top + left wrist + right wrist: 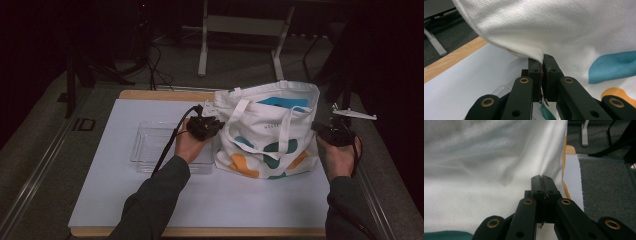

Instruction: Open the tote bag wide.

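The tote bag (pixel 270 131) stands in the right half of the high view, on the white surface (pixel 150 200), and one tool grips it on each side. There are two tools. The left tool (pixel 204 126) sits at the bag's left edge, near the middle of the picture. In the left gripper view, the left tool (pixel 542 71) has its jaws pressed together on a fold of the bag's white cloth (pixel 549 30). The right tool (pixel 334 133) sits at the bag's right edge. In the right gripper view, the right tool (pixel 542 185) has its jaws together too, pinching the cloth (pixel 486 170) at the bag's side edge. So the bag is between the two tools, touching both.

There is one bag. It is white with blue, green and orange shapes and two white handles. There is one clear plastic tray (pixel 150 145), left of the bag and just beside the left tool. Two hands hold the tools, coming up from the bottom of the picture.
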Tool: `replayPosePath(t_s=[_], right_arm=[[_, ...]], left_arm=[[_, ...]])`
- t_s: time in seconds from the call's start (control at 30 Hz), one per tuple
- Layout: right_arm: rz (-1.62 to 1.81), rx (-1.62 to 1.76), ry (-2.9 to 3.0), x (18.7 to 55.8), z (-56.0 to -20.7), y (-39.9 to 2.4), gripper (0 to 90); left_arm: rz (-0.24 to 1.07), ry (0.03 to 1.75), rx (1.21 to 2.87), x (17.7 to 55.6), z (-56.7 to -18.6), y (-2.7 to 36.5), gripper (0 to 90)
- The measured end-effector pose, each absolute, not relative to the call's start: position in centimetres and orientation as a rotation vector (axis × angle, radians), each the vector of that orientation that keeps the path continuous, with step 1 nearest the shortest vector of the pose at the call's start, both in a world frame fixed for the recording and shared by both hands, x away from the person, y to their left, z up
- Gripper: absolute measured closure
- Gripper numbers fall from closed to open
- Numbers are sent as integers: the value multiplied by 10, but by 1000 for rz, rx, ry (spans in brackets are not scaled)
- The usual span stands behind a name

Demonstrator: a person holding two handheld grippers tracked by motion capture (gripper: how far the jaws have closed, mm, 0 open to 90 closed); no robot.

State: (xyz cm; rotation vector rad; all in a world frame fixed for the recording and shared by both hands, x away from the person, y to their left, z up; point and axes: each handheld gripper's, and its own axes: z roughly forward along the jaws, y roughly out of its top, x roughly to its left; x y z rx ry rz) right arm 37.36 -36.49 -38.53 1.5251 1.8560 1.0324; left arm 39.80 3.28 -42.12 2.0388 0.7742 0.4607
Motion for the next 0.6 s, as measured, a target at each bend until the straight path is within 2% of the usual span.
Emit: replayPosePath(t_s=[0.6], right_arm=[[1030, 1396, 1841, 332, -373, -371, 900]], left_arm=[[458, 689, 1988, 372, -404, 40, 867]])
